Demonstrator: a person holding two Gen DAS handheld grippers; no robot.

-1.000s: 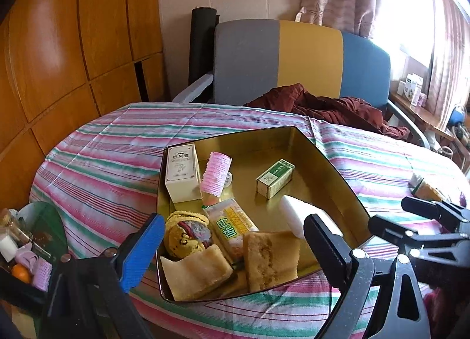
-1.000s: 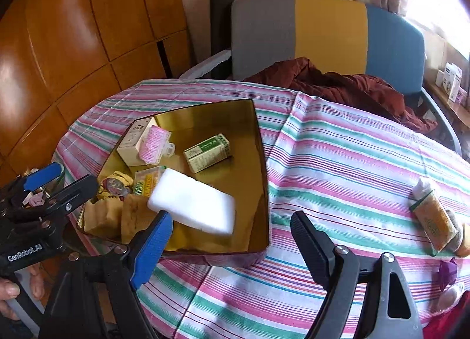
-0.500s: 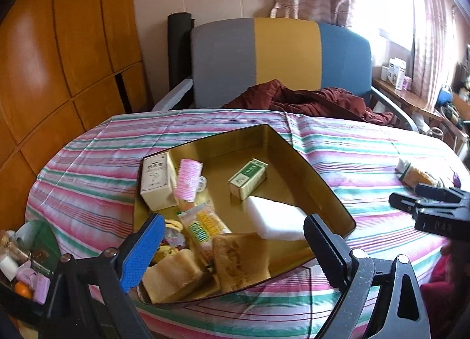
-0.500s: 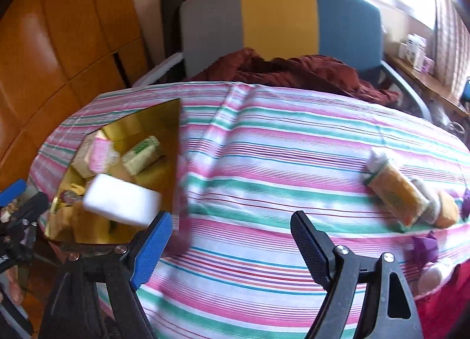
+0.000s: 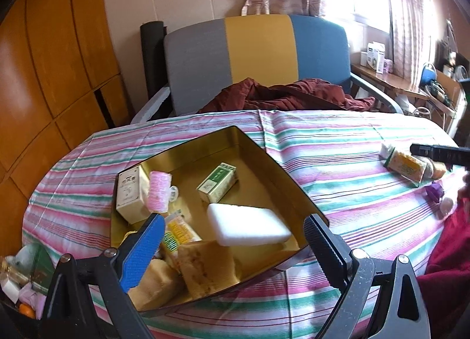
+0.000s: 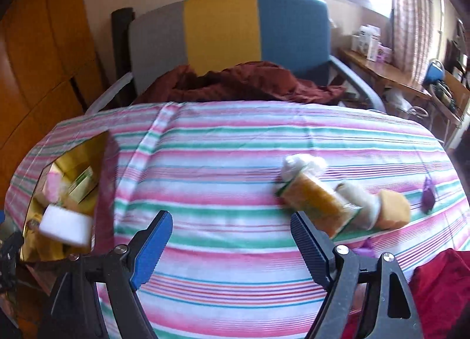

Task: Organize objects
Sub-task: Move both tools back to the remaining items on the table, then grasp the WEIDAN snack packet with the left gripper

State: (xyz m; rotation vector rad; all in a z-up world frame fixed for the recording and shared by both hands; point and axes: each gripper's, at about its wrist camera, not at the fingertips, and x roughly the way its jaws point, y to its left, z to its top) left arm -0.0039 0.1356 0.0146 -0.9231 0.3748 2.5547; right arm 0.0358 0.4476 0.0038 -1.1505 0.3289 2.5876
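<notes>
Our left gripper (image 5: 232, 248) angled downward, jaws spread wide and empty, our right gripper (image 6: 229, 243) likewise (nothing between its fingers).

The left claw (image 5: 232, 239) hangs wide apart over a gold metal tray (image 5: 264, 157). A white foam block (image 5: 249, 229) lies inside, on the striped counter (image 5: 337, 163).

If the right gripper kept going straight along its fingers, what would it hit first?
Probably just the striped tablecloth. The right gripper is open and empty, pointing down at bare cloth. The orange packet lies right of that line, though depth is hard to judge.
</notes>
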